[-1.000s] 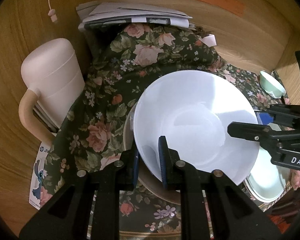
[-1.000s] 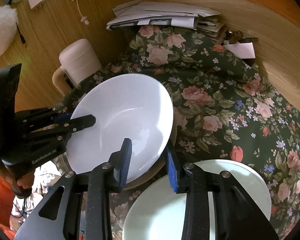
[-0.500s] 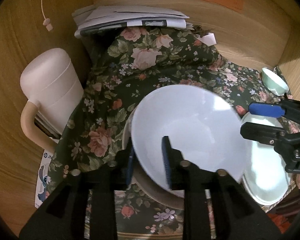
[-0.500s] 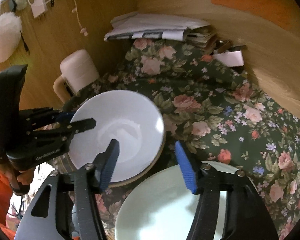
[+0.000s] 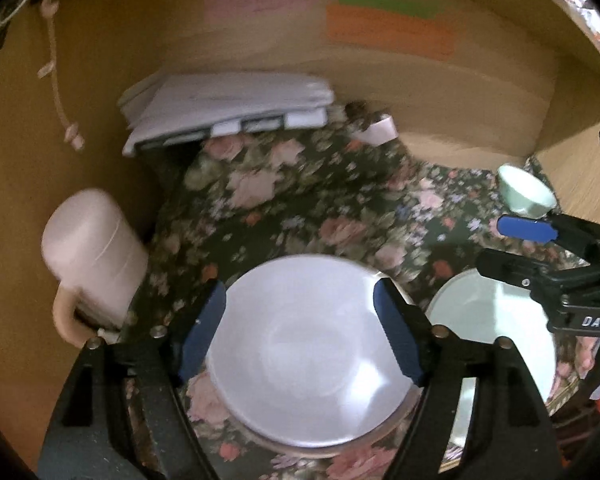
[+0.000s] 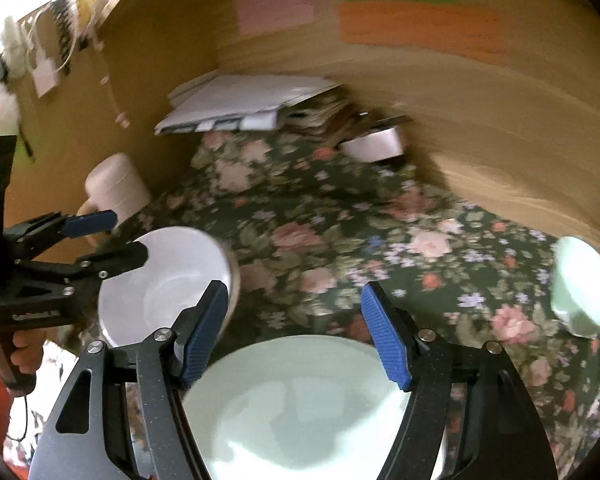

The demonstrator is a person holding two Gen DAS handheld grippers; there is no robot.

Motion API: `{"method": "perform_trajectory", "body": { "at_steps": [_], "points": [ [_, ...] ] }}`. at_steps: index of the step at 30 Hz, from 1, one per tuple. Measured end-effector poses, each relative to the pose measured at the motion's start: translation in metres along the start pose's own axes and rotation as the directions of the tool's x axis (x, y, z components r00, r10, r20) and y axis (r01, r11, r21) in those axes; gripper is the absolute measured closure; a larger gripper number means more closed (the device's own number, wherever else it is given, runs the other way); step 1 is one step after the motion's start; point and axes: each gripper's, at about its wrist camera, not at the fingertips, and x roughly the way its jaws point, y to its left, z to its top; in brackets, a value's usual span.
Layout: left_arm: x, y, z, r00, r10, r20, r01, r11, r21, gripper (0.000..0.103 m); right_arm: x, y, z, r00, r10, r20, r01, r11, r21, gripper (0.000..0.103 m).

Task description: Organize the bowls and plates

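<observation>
A white bowl [image 5: 312, 344] rests in a beige-rimmed dish [image 5: 396, 416] on the floral cloth; it also shows in the right wrist view [image 6: 168, 280]. My left gripper [image 5: 300, 332] is open above it, fingers apart on either side. A pale green plate [image 6: 300, 408] lies to its right, also seen in the left wrist view [image 5: 496, 332]. My right gripper [image 6: 292, 328] is open and empty above the plate's far edge. A small pale green bowl [image 6: 584, 292] sits at the far right, also visible in the left wrist view [image 5: 526, 196].
A pink lidded jug [image 5: 92, 256] stands at the left by the wooden wall. A stack of papers [image 5: 228, 108] lies at the back. A small white box [image 6: 376, 144] sits near the back wall. Wooden walls enclose the cloth on left and back.
Both grippers let go of the white bowl and opened wide. The bowl now sits flat in the beige dish. Both grippers have pulled back and up.
</observation>
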Motion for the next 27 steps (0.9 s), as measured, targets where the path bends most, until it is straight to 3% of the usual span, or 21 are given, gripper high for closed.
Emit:
{"method": "perform_trajectory", "body": {
  "at_steps": [5, 13, 27],
  "points": [
    [0.006, -0.026, 0.022, 0.998, -0.054, 0.021, 0.053, 0.998, 0.015, 0.024, -0.018, -0.033, 0.002, 0.997, -0.065, 0.047, 0.063, 0.996, 0.060, 0.028],
    [0.034, -0.075, 0.054, 0.992, -0.124, -0.002, 0.124, 0.991, 0.044, 0.024, -0.047, -0.097, -0.003, 0.977, -0.199, 0.071, 0.185, 0.968, 0.167, 0.027],
    [0.100, -0.158, 0.098, 0.971, -0.213, -0.105, 0.224, 0.968, 0.112, 0.024, -0.073, -0.212, -0.029, 0.926, -0.377, 0.015, 0.340, 0.852, 0.398, 0.027]
  ]
}}
